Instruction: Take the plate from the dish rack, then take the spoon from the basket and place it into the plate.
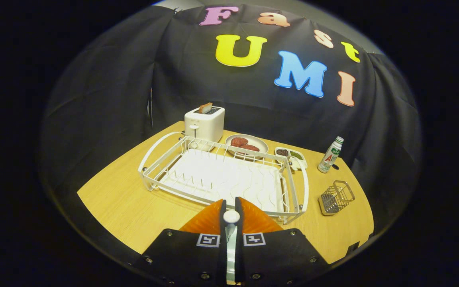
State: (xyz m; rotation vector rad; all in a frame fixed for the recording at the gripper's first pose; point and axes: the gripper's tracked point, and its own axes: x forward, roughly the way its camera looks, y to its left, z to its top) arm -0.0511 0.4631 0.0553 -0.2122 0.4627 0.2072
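While hovering low at the frame's bottom, gripper (230,211) nearly closed on what looks like the spoon (231,216), upright. Just beyond, centre: dish rack (221,175). Right: basket (336,197), bottle (331,154). Behind: toaster (204,123), plate (247,145).

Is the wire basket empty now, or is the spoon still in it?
Empty: the wire basket holds nothing. The gripper is shut on the spoon.

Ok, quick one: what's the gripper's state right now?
Gripper: jaws closed on a white round-ended spoon, which lies between them.
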